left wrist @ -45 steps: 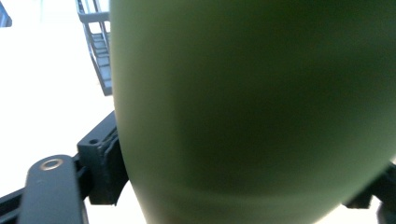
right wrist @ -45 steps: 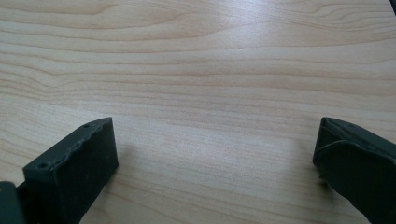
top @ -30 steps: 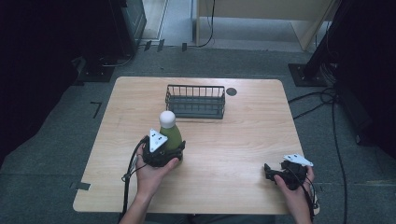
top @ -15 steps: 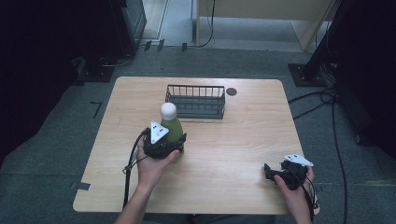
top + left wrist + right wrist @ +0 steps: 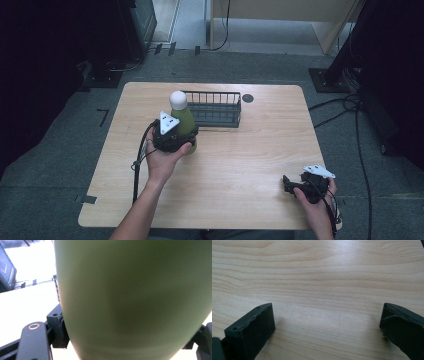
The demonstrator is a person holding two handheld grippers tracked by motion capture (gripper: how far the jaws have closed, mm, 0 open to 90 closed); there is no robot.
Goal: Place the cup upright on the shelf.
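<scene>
Green unlabelled bottle point(image 5: 184, 122) clamped in left gripper point(image 5: 172, 136); right gripper point(image 5: 295, 184) agape.

Object: green bottle point(image 5: 184, 122) with a round white cap
Pose: held upright, lifted above the desk
Place: over the desk's left half, just beside the far edge

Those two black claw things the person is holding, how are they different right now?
The left gripper is clamped on the green bottle near the wire basket; the right gripper holds nothing, jaws wide apart. The left is out over the table; the right sits low at its near edge. Both are black with a grey plate on top.
</scene>
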